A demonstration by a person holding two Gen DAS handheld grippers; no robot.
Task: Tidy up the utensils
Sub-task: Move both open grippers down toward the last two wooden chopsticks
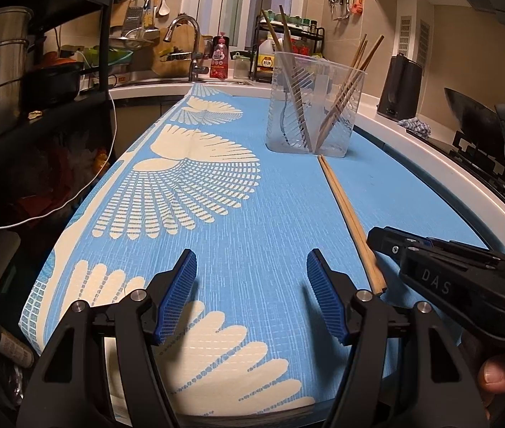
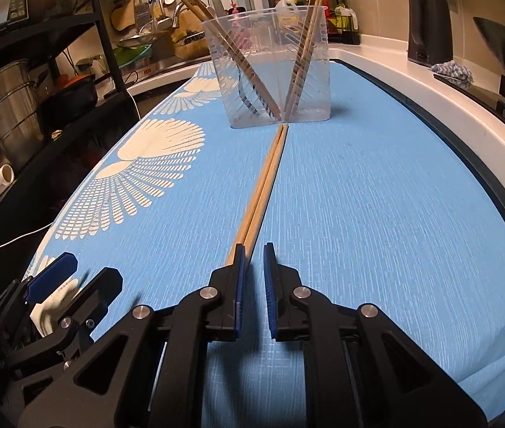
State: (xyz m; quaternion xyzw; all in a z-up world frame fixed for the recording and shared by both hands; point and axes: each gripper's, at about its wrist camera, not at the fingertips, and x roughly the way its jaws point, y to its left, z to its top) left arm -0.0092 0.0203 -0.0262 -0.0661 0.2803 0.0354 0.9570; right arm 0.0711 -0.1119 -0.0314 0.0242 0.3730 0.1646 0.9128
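2 chopsticks (image 2: 266,178) lie beside barely-parted right hand-held gripper (image 2: 252,251); left hand-held gripper (image 1: 250,260) gapes wide.

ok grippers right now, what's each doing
left gripper: open, empty
right gripper: barely open, chopsticks at its left finger, not gripped

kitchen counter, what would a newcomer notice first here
A blue mat with white fan shapes covers the counter. A clear cup at its far end holds chopsticks leaning both ways. One loose pair lies on the mat, running from the cup toward the right hand-held gripper.
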